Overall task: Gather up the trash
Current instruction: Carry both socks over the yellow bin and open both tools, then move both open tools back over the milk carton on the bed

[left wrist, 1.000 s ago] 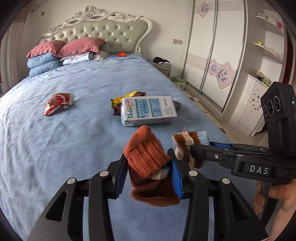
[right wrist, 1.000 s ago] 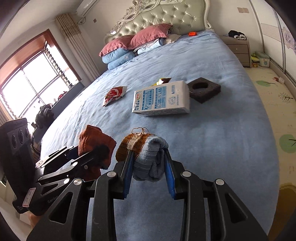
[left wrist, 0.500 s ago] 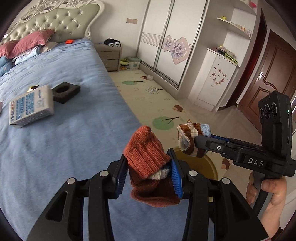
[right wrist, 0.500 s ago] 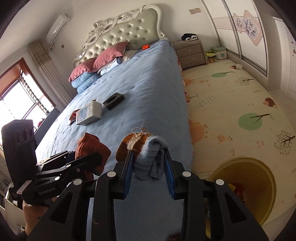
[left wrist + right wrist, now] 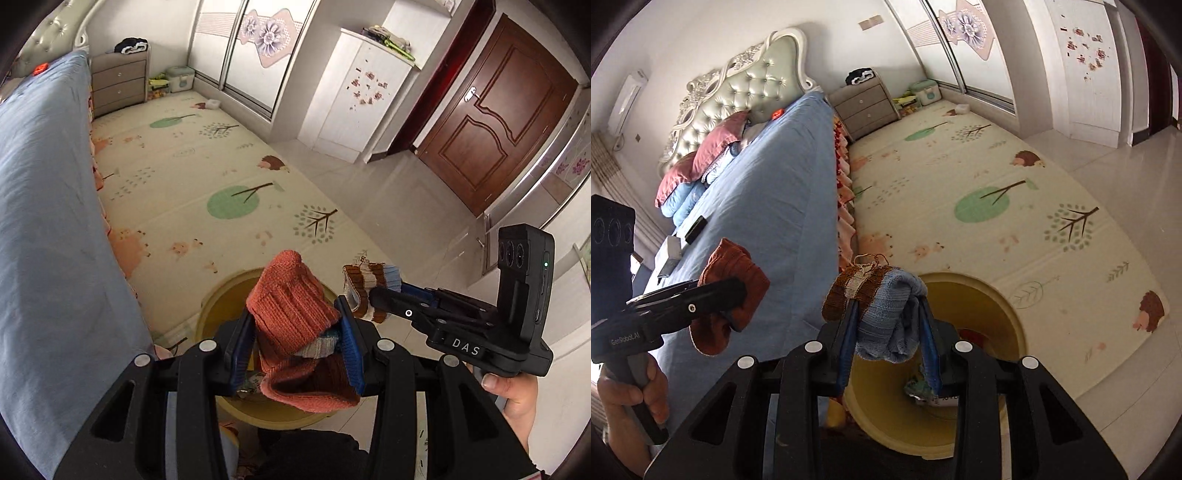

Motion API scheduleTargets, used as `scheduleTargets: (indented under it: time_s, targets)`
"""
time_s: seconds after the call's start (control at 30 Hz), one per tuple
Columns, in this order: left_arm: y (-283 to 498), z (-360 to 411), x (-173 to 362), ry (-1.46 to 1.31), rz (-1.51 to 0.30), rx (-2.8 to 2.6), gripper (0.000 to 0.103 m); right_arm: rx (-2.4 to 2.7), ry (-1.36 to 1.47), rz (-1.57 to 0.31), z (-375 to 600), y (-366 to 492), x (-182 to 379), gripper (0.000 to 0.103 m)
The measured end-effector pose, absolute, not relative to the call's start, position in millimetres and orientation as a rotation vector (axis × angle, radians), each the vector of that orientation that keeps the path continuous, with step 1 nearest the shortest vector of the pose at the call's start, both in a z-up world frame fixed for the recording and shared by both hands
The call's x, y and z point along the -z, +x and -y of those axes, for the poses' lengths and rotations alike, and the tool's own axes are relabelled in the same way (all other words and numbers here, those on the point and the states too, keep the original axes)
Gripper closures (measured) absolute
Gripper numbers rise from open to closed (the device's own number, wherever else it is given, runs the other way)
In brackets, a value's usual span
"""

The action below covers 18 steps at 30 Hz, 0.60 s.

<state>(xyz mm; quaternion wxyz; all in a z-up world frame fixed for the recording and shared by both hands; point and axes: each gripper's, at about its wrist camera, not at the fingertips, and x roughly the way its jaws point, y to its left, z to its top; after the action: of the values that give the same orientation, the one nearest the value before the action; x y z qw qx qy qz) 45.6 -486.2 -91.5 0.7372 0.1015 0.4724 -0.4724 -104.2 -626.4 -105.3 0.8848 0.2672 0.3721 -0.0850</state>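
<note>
My left gripper (image 5: 295,328) is shut on a rust-orange knitted sock (image 5: 291,306); it also shows in the right wrist view (image 5: 733,291). My right gripper (image 5: 888,325) is shut on a rolled blue, brown and white striped sock (image 5: 886,299), which also shows in the left wrist view (image 5: 369,284). Both hang above a yellow round bin (image 5: 990,295) on the floor beside the bed; its rim shows in the left wrist view (image 5: 225,291). Some wrappers lie inside the bin (image 5: 919,387).
The blue bed (image 5: 775,206) lies to the left, with a white carton (image 5: 670,251) and a dark foam block (image 5: 694,227) on it. A patterned play mat (image 5: 192,166) covers the floor. A nightstand (image 5: 118,83), wardrobe (image 5: 258,55) and brown door (image 5: 498,122) stand beyond.
Both grippers swung right, away from the bed, and tilted down. They now hang over the yellow bin on the floor, each holding the same sock.
</note>
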Motion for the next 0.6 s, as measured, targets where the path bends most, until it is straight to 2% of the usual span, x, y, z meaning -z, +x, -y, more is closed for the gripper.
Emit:
scheduleTargets:
  time_s: [0.2,0.27,0.3,0.33,0.37,0.4,0.43,0.6]
  targets:
    - [46,525,126,0.289,-1.118,1.038,0.06,0.215,0.564,-0.82,645,-114,130,0.072]
    - [50,528,137,0.295,-1.153,1.036,0.06,0.219,0.572,-0.834,649,-114,138,0.069]
    - [55,527,140,0.3,-1.166,1.034,0.057,0.216,0.578,-0.842,650,-114,142,0.066]
    - [56,527,144,0.309,-1.177,1.026,0.047,0.221,0.585,-0.85,653,-113,146,0.062]
    - [57,526,147,0.314,-1.185,1.021,0.038,0.226,0.591,-0.863,655,-112,150,0.051]
    - [59,525,149,0.309,-1.188,1.01,0.02,0.224,0.599,-0.877,656,-111,154,0.047]
    - [62,522,150,0.297,-1.184,0.993,0.013,0.227,0.605,-0.875,657,-112,156,0.047]
    - [66,519,153,0.277,-1.18,0.956,0.013,0.233,0.607,-0.885,658,-118,161,0.047]
